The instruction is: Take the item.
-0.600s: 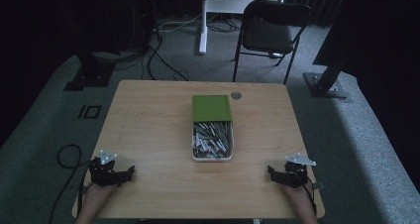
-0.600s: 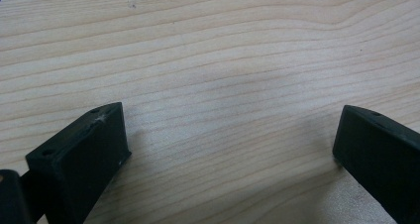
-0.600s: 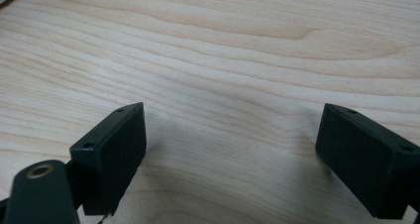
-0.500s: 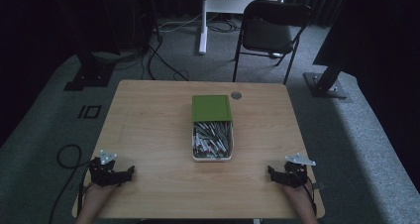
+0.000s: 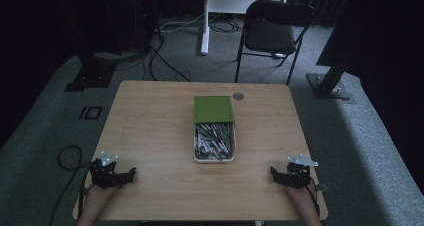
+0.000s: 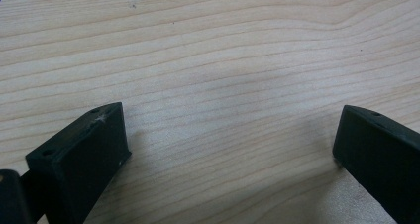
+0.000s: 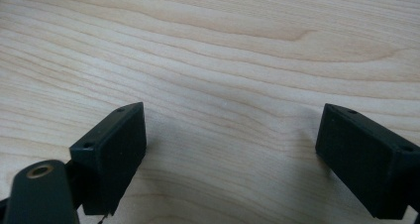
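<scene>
Nothing had moved since the earlier frames: both grippers lay where they were, resting on the near corners of the tabletop [image 5: 150,131]. The left gripper [image 5: 131,172] sat at about 8 o'clock from the centre, the right gripper [image 5: 273,172] at about 4 o'clock. Each was held by a hand entering from the near edge.

Both pairs of fingers were released, spread wide with bare wood between them. The left gripper view showed its two black fingers [image 6: 79,159] far apart over plain grain, and the right gripper view showed the same [image 7: 111,149].

A white tray [image 5: 214,158] sat at the centre of the tabletop, well apart from both grippers. It was packed with small thin items [image 5: 214,142], pen-like, too many and too blurred to count. A green box [image 5: 213,109] touched the tray's far end at 12 o'clock. A small round grommet [image 5: 238,96] lay just beyond the box, toward 1 o'clock.

Counted: two grippers, one tray, one box, one grommet, and one chair [image 5: 272,31] on the floor past the far edge.

To start well, one gripper would likely need to lift and travel inward toward the tray, fingers kept wide, and line up across a single item rather than along it, so it pinches one and not a bundle.
</scene>
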`<state>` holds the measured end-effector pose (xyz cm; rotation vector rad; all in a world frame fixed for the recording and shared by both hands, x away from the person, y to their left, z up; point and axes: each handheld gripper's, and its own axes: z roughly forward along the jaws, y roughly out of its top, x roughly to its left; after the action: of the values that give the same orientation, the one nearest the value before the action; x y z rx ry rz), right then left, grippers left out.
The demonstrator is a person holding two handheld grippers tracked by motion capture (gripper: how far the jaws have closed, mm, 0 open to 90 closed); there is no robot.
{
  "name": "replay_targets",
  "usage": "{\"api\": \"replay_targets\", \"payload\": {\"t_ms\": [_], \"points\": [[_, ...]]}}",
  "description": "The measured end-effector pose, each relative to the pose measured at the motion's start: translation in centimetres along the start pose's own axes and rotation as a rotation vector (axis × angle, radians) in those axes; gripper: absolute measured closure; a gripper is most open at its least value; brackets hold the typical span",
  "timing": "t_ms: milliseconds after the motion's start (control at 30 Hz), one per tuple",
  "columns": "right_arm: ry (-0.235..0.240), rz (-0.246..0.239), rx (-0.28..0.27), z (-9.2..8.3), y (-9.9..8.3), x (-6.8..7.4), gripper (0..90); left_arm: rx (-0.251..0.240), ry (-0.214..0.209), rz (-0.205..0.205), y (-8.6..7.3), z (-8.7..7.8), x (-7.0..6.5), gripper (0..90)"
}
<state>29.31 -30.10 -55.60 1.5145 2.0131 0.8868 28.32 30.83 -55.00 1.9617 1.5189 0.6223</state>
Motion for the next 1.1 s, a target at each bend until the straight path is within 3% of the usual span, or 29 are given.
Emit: {"api": "replay_targets", "payload": {"t_ms": [300,467,867,1100], "points": [[0.006,-0.004,0.038,0.1,0.6,0.0,12.1,0.000,0.000,0.001,0.0,0.0,0.0,1.3],[0.035,0.028,0.043,0.2,1.1,-0.2,12.3,0.000,0.000,0.001,0.0,0.0,0.0,1.3],[0.061,0.037,-0.036,-0.9,4.0,0.6,13.6,0.000,0.000,0.000,0.0,0.0,0.0,1.3],[0.091,0.002,-0.079,-2.1,5.9,1.8,13.6,0.000,0.000,0.000,0.0,0.0,0.0,1.3]]}}
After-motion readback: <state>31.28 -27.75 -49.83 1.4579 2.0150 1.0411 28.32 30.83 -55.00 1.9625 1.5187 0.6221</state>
